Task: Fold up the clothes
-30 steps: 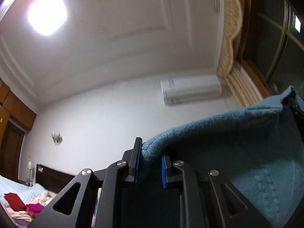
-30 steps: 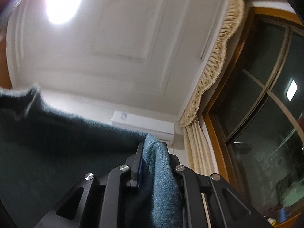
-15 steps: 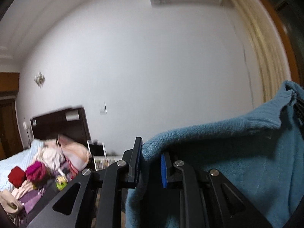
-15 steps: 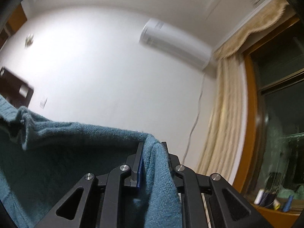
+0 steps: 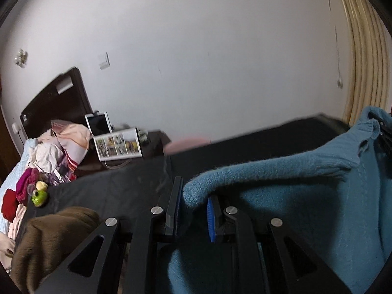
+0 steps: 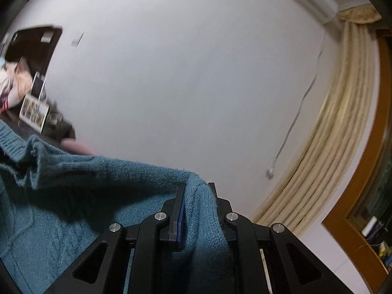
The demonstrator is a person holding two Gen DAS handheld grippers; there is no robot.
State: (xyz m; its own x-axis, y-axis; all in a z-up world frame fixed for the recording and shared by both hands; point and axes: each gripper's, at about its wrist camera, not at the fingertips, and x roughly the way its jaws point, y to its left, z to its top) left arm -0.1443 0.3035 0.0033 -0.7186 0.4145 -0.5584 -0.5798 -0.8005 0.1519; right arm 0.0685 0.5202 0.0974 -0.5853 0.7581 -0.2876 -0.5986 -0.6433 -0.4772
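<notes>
Left gripper [image 5: 194, 199]: bottom centre of the left wrist view; its jaws are clamped on a rolled edge of the teal sweater [image 5: 306, 196], with one blue pad bare beside the fold.
Right gripper [image 6: 196, 204]: bottom centre of the right wrist view; jaws closed tight on a thick fold of the same sweater, which bulges up between the fingers.
Teal sweater: a knit garment stretched between the two grippers; it fills the lower right of the left wrist view and the lower left of the right wrist view [image 6: 61, 208], its top edge sagging in the middle, its ribbed hem gathered at the far edge of each frame.
Dark surface [image 5: 117, 186]: a black cloth-covered top, centre left in the left wrist view, behind and below the sweater.
Brown garment [image 5: 54, 242]: lower left of the left wrist view, bunched on the dark surface.
Green toy [image 5: 39, 196]: left edge, near the brown garment.
Clothes pile [image 5: 49, 161]: pink, red and white pieces on the bed at far left.
Photo board [image 5: 117, 144]: left of centre, propped by the dark headboard [image 5: 56, 103].
Curtain [image 6: 325, 166]: cream pleats on the right, next to a wooden window frame [image 6: 367, 171].
Wall [image 5: 196, 61]: plain white, filling the upper part of both views.
</notes>
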